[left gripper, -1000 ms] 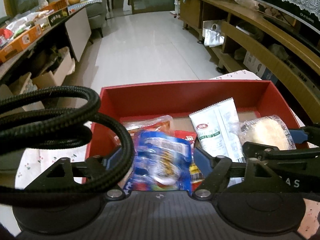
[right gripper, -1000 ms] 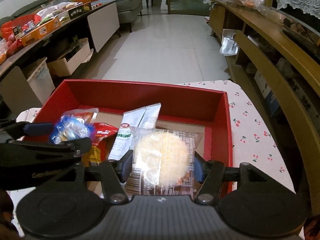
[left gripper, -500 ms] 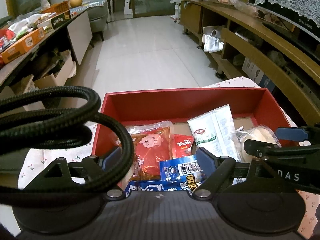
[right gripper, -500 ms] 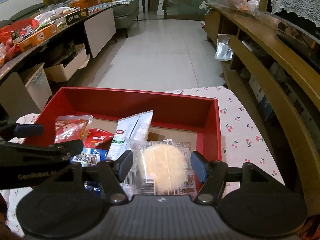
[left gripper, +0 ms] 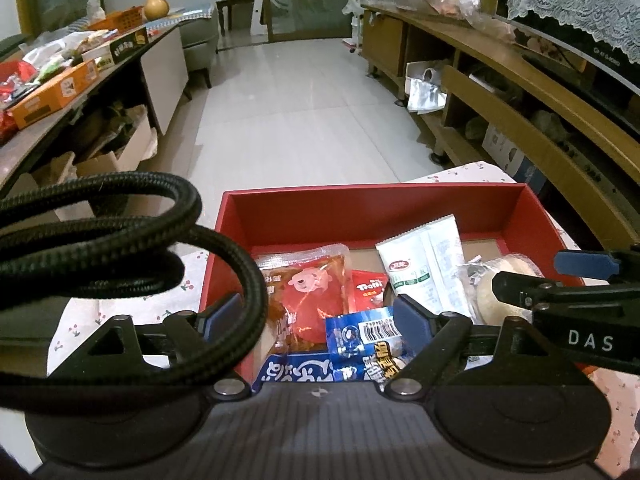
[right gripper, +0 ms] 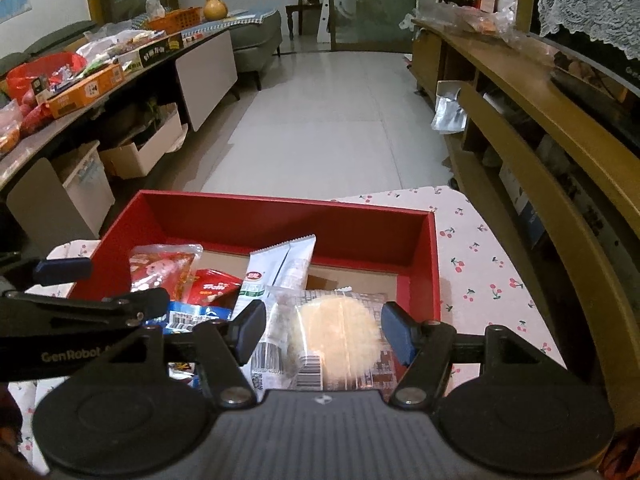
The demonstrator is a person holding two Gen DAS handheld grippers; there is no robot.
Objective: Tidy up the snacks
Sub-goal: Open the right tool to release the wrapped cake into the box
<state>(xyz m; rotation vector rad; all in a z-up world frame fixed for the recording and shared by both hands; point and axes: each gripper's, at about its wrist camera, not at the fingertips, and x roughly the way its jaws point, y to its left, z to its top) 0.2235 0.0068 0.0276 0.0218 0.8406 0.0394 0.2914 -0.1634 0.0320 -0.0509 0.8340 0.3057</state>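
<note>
A red box (right gripper: 424,264) is seen on a table covered by a cherry-print cloth (right gripper: 480,264), and every snack in view lies inside that box. Against the box's left wall a clear packet with a red cartoon face (left gripper: 308,296) is laid flat; a small red pouch (left gripper: 370,288) is tucked just beside it toward the box's middle, and a blue packet with a barcode (left gripper: 360,332) rests at the box's near edge. A long white-and-green sachet (left gripper: 424,268) is propped near the box's centre, pointing at the far wall. By the box's right wall a round pale cake in clear wrap (right gripper: 336,336) is set down. The left gripper (left gripper: 316,316) is held over the near left part of the box with its jaws spread wide; the blue packet lies between them, but no pad is pressed on it. The right gripper (right gripper: 324,332) is held over the near right part of the box, its jaws parted on either side of the cake with gaps visible, so nothing is gripped. A black braided cable (left gripper: 120,240) is looped left of the box.
</note>
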